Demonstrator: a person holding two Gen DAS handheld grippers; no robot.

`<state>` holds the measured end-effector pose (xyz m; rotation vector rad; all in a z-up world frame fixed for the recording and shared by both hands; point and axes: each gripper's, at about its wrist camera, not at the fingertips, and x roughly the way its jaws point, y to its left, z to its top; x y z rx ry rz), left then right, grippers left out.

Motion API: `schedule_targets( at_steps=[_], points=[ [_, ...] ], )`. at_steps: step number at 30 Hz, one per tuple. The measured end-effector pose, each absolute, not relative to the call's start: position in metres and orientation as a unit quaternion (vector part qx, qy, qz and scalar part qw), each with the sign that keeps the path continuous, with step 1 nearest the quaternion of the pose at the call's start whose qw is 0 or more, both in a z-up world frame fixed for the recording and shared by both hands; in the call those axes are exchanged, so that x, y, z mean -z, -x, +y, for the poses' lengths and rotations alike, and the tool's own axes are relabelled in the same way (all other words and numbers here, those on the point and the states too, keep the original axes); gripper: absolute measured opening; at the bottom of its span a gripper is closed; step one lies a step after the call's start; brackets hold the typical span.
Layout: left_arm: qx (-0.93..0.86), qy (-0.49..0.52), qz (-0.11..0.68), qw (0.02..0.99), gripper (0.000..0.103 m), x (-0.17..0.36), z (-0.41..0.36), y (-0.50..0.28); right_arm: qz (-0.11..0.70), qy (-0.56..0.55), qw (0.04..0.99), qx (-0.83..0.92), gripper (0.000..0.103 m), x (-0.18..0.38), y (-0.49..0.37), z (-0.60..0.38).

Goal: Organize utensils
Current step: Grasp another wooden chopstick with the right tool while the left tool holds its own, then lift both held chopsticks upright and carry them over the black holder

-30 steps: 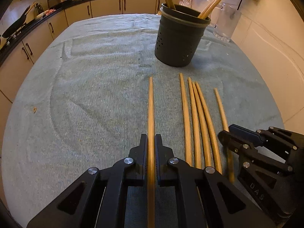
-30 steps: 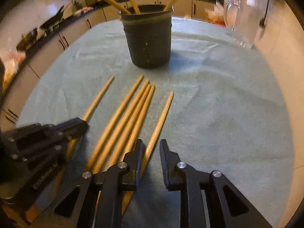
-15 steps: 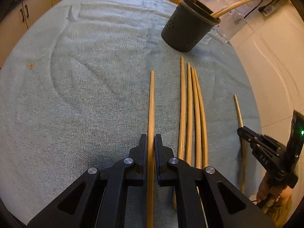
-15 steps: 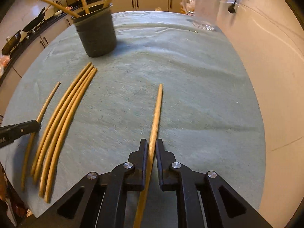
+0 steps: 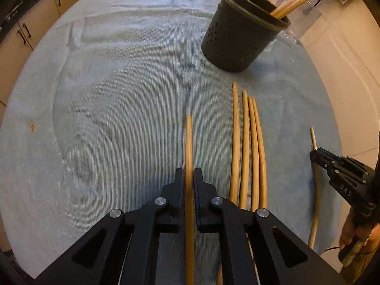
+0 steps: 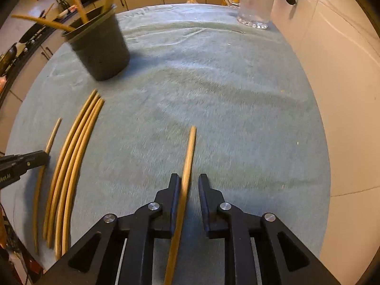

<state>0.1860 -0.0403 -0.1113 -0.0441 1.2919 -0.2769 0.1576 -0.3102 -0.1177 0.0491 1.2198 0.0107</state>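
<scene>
In the left wrist view the left gripper (image 5: 189,178), lower centre, is clamped on one chopstick (image 5: 189,142), with four loose chopsticks (image 5: 247,147) beside it and the dark holder (image 5: 237,38) upper right. In the right wrist view the right gripper (image 6: 187,185) is opening, a second chopstick (image 6: 188,156) against its left jaw. Judged step: sorting chopsticks; next, carry each to the holder.

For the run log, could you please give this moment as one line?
left gripper: shut on wooden chopstick | right gripper: opening, chopstick between jaws | four chopsticks on cloth | dark perforated holder: upright
</scene>
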Motion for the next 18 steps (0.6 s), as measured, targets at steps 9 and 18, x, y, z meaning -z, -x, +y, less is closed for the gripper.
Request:
schedule_targets(
  at_steps=[9,18],
  points=[
    [0.132,0.022,0.582,0.802,0.008,0.112,-0.043,-0.194,0.607,-0.002,0.794,0.023,0.014,0.116,-0.204,-0.301],
    [0.132,0.027,0.527,0.839,0.005,0.1,-0.041,-0.165,0.539,-0.039,0.842,-0.002,0.006,0.103,-0.184,-0.303]
  ],
)
